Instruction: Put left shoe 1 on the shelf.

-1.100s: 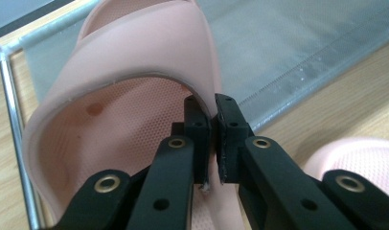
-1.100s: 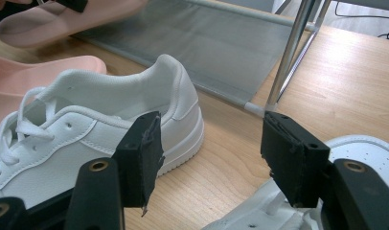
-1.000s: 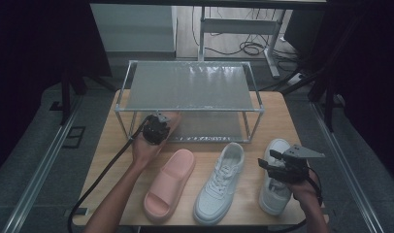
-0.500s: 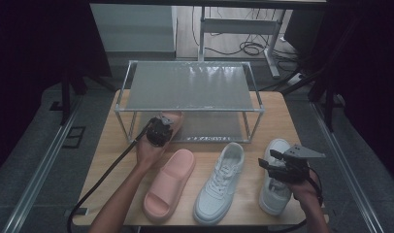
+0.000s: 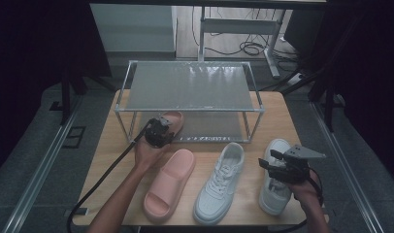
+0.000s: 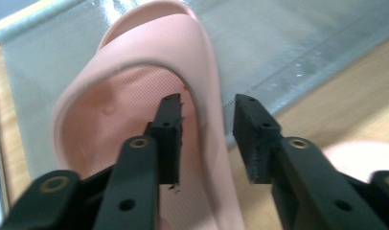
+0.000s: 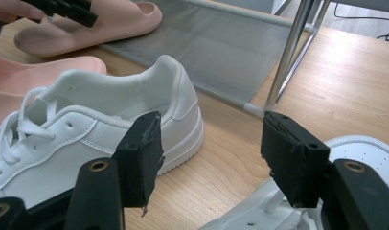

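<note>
A person's left tool (image 5: 162,130) sits at the near left corner of a two-tier metal shoe rack (image 5: 190,88) on a wooden tabletop (image 5: 277,114), its jaws having just been opening around the side wall of a pink slide sandal (image 5: 172,119). In the left tool view, the sandal (image 6: 135,100) lies on the rack's grey lower shelf (image 6: 298,38), its rim passing between the two black pads with a gap on either side; one pad (image 6: 169,129) stands inside the footbed and the other outside, neither pressing on the rim. The left hand (image 5: 149,153) grips the tool from the near side, a cable trailing off toward the tabletop's near left edge.

The sandal's mate, a second pink slide (image 5: 170,183), lies on the tabletop just near of the rack, toe pointing near and left. To its right rests a white laced sneaker (image 5: 219,184), heel toward the rack. Farther right, a second white sneaker (image 5: 275,187) lies close to the tabletop's right edge.

The right tool (image 5: 271,166) hovers over that second sneaker, held by the right hand (image 5: 304,191). In the right tool view its jaws stand wide apart with nothing between them, the first sneaker's heel (image 7: 173,91) beyond the left pad.
</note>
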Action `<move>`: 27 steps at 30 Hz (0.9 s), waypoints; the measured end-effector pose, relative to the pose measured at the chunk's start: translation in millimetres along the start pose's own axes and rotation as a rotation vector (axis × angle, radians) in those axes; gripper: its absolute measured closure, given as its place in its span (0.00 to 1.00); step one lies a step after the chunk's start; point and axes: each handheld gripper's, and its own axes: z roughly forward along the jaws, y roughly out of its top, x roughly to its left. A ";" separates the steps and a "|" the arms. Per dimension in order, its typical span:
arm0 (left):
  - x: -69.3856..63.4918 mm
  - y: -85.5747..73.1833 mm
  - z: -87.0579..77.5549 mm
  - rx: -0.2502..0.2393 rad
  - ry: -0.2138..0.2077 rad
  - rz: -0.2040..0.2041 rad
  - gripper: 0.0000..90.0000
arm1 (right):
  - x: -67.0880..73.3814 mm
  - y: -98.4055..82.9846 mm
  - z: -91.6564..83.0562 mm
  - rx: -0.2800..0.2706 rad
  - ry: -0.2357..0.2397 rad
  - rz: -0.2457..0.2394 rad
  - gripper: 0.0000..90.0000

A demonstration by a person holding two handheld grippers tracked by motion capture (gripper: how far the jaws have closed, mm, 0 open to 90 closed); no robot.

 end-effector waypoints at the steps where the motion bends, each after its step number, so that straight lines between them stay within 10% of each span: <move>1: 0.0 -3.2 -5.1 -0.002 -0.004 -0.010 0.69 | -0.2 0.2 -0.6 0.001 0.000 0.000 0.45; 18: 15.0 -62.7 -71.2 -0.024 -0.086 -0.014 1.00 | 0.5 0.8 -1.4 -0.001 -0.006 0.000 0.45; 27: 19.5 -93.2 -83.9 0.021 -0.104 -0.014 1.00 | -0.1 0.9 -2.9 -0.002 -0.008 -0.001 0.45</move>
